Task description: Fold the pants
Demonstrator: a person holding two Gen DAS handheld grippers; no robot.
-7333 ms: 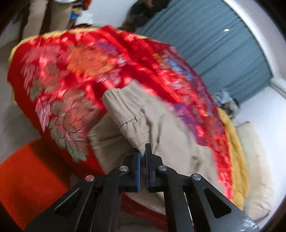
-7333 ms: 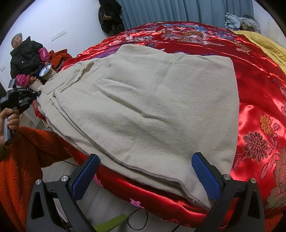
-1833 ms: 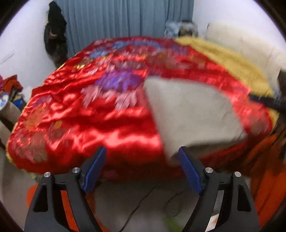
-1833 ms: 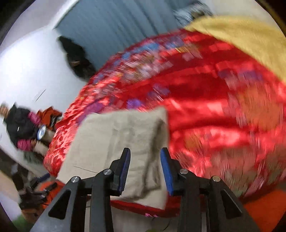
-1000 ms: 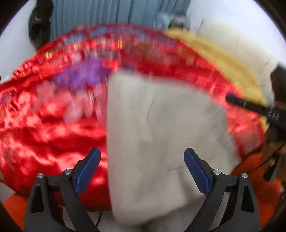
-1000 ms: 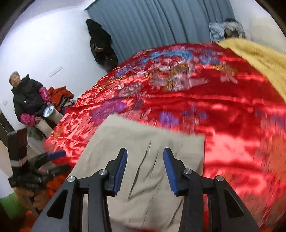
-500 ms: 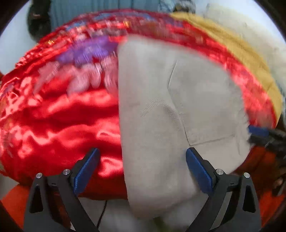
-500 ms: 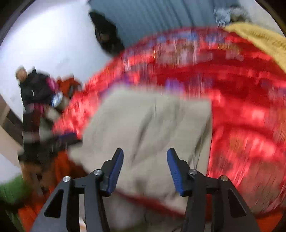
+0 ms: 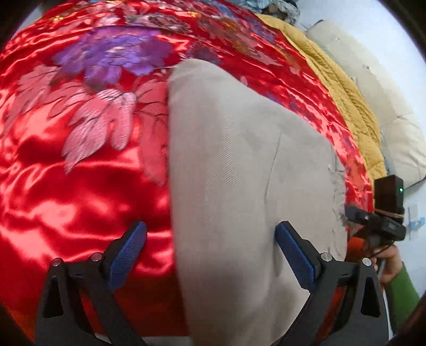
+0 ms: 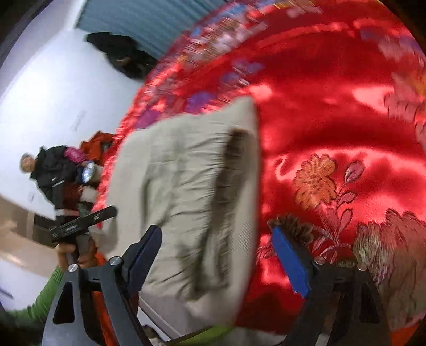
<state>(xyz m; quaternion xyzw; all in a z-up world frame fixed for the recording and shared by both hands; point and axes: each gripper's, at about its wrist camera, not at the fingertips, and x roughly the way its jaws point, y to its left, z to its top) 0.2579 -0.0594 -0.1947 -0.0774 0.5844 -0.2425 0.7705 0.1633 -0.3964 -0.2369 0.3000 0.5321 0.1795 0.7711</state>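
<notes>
I judge the folding nearly complete: the pants (image 9: 239, 186) lie as a compact bundle at the near edge of the red bedspread (image 9: 66, 199), both the left gripper (image 9: 210, 247) and the right gripper (image 10: 215, 255) spread wide and empty, so my next move calls only for squaring the bundle.

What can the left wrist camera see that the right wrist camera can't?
Only the left wrist view shows the yellow blanket and cream pillow. Only the right wrist view shows a seated person in a dark jacket and the blue curtain. Both show the folded beige pants on the red floral bedspread, and an open hand-held gripper.
</notes>
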